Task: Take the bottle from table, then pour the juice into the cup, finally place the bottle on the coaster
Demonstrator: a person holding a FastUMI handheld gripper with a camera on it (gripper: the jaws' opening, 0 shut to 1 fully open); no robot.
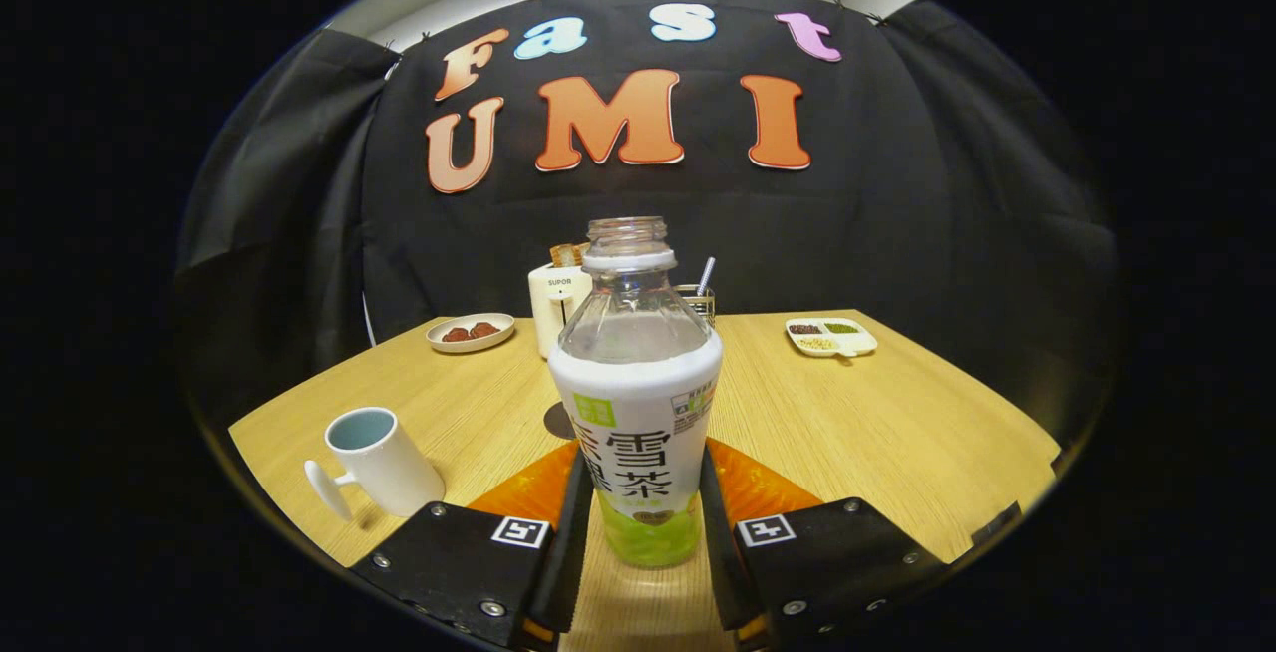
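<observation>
Gripper view: gripper (638,532) clamps bottle (638,403) over wooden table (877,423), cup (379,458) alongside.

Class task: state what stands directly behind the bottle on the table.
Behind the bottle, held between the gripper fingers, stand a white toaster and a holder with a straw. The bottle covers their middle parts.

The single camera rode on the gripper (638,552), low above the light wooden table (897,433), and faced forward along the two fingers toward the black cloth back wall (947,213). It sat very close to the uncapped clear plastic bottle with a white label (636,403), which stood upright between the fingers with both fingers against its sides. Left of the bottle and equally near stood a white ceramic mug (384,463). Behind the bottle, at the table's far edge, stood a cream toaster (556,305).
</observation>
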